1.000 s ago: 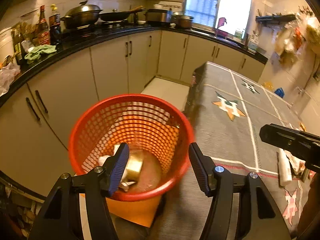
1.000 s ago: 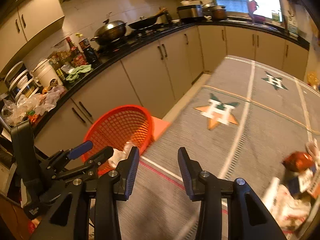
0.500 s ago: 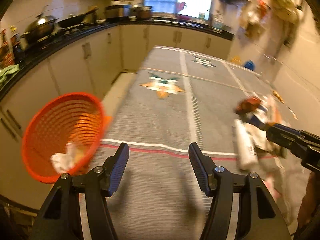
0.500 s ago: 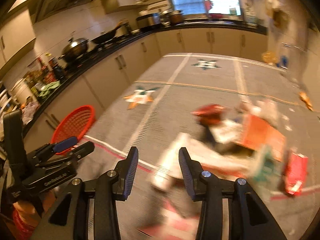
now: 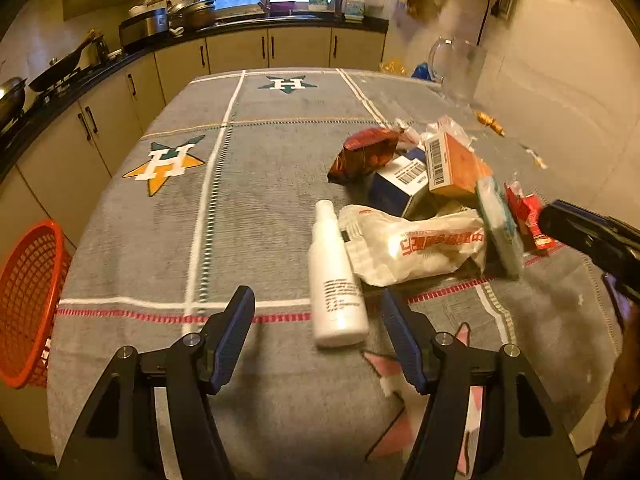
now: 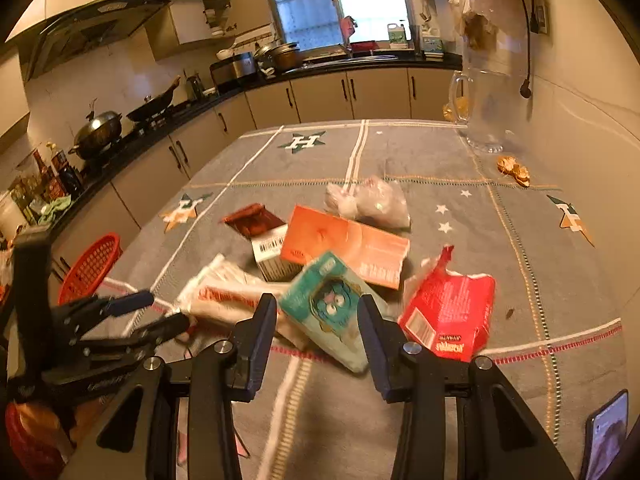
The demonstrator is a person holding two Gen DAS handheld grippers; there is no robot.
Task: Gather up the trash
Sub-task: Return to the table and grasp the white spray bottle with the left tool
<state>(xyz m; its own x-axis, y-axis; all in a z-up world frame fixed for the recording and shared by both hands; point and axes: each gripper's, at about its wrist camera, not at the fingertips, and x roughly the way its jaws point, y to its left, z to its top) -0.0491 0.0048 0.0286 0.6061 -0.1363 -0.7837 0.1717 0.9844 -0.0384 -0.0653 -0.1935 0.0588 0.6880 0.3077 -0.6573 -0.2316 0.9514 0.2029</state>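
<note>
A pile of trash lies on the grey tablecloth (image 5: 248,208). My left gripper (image 5: 316,304) hovers over the near end of a white spray bottle (image 5: 336,280); its jaws are opening and the pads do not touch the bottle. Behind the bottle lie a printed white bag (image 5: 416,244), an orange box (image 5: 456,164) and a dark red pouch (image 5: 364,152). My right gripper (image 6: 317,306) is open just above a teal tissue pack (image 6: 328,300), beside a torn red packet (image 6: 448,316). The red mesh basket (image 5: 28,300) stands off the table's left edge.
A glass pitcher (image 6: 488,108) stands at the far right by the wall, with brown scraps (image 6: 514,170) near it. A phone (image 6: 606,432) lies at the near right corner. Cabinets and a counter with pots (image 6: 100,128) run along the left and back.
Both grippers have swung right, away from the red basket and over to the trash pile. The basket has slid to the left edge of both views. The left jaws stand slightly wider.
</note>
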